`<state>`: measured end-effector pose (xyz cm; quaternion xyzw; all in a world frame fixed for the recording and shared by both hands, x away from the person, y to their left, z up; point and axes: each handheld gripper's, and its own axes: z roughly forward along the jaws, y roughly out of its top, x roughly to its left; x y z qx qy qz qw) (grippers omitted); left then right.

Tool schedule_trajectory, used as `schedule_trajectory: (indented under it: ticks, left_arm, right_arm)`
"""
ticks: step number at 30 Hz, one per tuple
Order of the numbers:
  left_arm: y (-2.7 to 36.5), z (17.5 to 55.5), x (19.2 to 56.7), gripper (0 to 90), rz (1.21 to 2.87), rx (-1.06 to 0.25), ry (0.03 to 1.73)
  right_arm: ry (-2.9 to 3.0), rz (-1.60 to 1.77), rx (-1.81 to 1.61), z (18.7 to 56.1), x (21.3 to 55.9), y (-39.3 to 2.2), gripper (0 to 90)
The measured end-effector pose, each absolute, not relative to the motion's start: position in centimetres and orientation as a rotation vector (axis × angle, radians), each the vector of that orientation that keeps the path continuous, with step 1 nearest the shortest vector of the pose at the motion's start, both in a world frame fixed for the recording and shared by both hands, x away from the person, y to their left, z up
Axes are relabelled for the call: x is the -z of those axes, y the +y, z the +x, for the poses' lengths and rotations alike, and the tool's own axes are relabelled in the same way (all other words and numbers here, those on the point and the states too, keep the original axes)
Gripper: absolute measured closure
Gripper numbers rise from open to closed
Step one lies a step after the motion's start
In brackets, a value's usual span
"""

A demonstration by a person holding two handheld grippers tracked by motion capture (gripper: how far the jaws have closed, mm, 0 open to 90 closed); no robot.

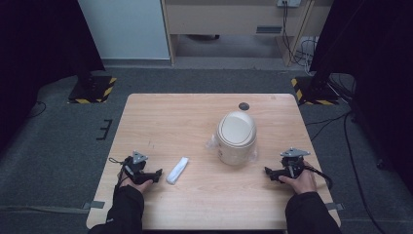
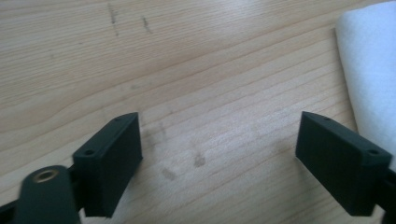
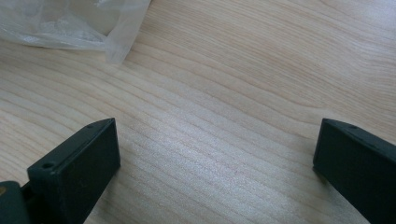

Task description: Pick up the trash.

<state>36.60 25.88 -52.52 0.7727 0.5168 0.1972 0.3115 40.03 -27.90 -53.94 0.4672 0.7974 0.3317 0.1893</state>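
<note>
Both tongs rest low on the wooden table (image 1: 195,117), one in each of my hands, near the edge closest to me. My left gripper (image 1: 157,174) lies at the left with its two black jaws spread wide apart and nothing between them; in the left gripper view (image 2: 219,154) bare wood grain shows between the jaws. Just beside it, toward the middle of the table, lies a folded white cloth (image 1: 177,170), long and narrow, set at a slant. In the left gripper view the cloth (image 2: 371,65) sits close to one jaw, but I cannot tell whether they touch.

My right gripper (image 1: 271,174) lies at the right, its jaws also wide apart on bare wood (image 3: 215,168), holding nothing.

Between and beyond the two grippers stands a small cream-coloured bin (image 1: 236,138) with a domed swing lid, upright and shut, so its contents are hidden. A clear plastic bag liner (image 1: 212,143) spills out around its base; in the right gripper view, a crumpled corner of this plastic (image 3: 70,23) lies on the wood well ahead of the jaws.
</note>
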Motion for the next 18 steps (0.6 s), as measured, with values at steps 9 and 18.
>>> schedule_trajectory:
  ticks: [9,18]
  left_arm:
    - [25.9,36.2,50.3,16.8,1.916,-0.630,1.306]
    - [25.5,36.0,48.9,17.8,1.835,-0.648,1.279]
  right_arm:
    - [2.242,1.313,-0.932,40.0,53.9,-27.9,0.6]
    - [2.242,1.314,-0.931,40.0,53.9,-27.9,0.6]
